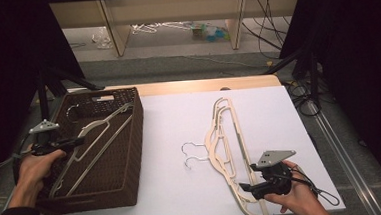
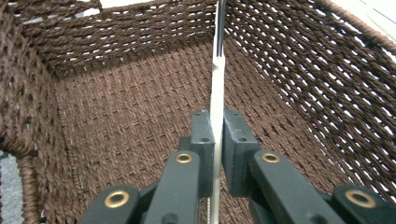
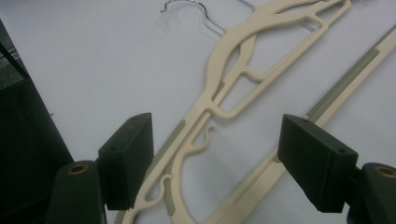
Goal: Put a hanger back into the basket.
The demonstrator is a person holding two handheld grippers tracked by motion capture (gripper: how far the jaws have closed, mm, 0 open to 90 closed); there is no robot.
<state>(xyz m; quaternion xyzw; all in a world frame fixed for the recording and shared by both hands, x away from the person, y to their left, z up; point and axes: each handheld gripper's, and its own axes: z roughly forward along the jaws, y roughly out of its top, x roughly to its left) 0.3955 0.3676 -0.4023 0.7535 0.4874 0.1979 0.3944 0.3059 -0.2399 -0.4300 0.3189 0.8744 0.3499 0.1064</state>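
A brown woven basket (image 1: 130,141), rectangular with a handle slot in its far wall, sits at the left edge of the desk (image 1: 183,188), whose top is covered in white. Inside it a cream plastic hanger (image 1: 92,138) leans tilted, its metal hook toward the far left corner. The left gripper (image 2: 216,135) has its black jaws pinching a thin cream bar of this hanger, pads pressed flat on both sides. More cream hangers (image 1: 229,155) lie stacked flat near the desk's middle and right, smooth with ribbed grey-green strips and wire hooks pointing left. The right gripper (image 3: 217,158) hovers at their near end, jaws spread wide on either side of one shoulder, not touching. No writing is readable.
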